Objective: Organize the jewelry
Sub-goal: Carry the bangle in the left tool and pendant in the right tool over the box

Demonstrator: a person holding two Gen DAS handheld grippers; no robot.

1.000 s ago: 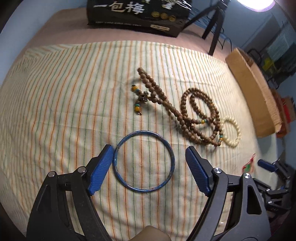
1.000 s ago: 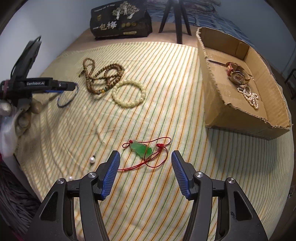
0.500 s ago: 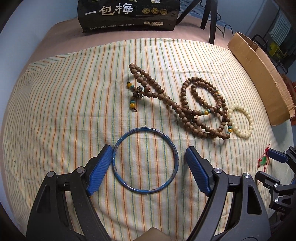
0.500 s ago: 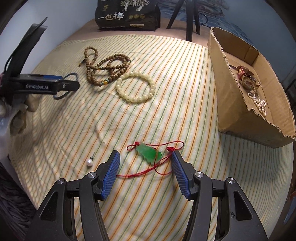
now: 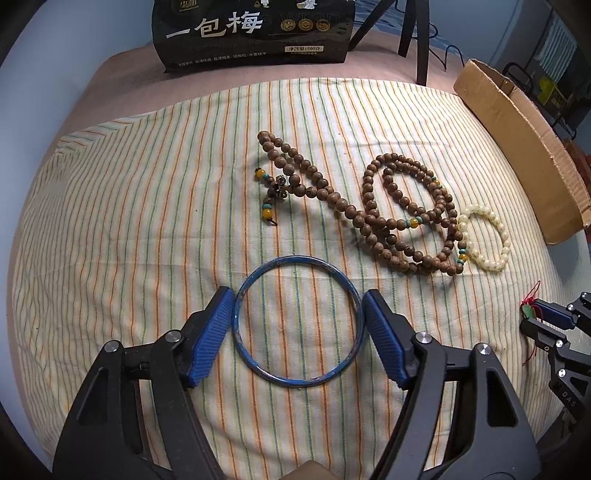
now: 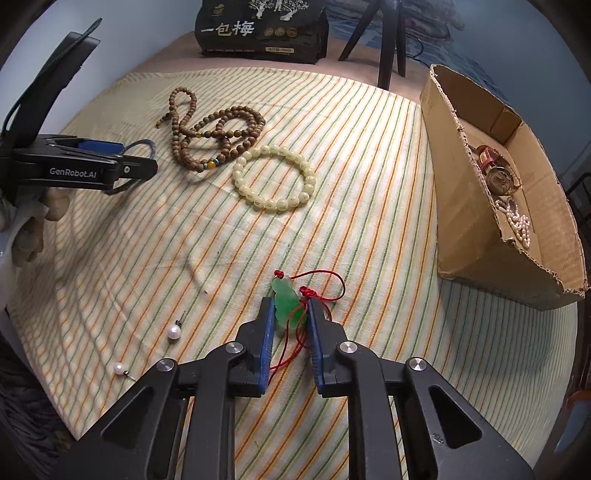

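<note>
In the left wrist view, the left tool (image 5: 298,320) had just been narrowing its jaws around the thin blue ring bangle (image 5: 298,322), both pads at its rim, apparently gripping it flat on the striped cloth surface (image 5: 129,206). The black bag (image 5: 255,31) behind read "一包梅". In the right wrist view, the right tool (image 6: 290,321) had just closed narrowly on the green jade pendant on red cord (image 6: 285,301), likely bound for the torn cardboard box (image 6: 469,229); the other tool read "GenRobot.AI".
</note>
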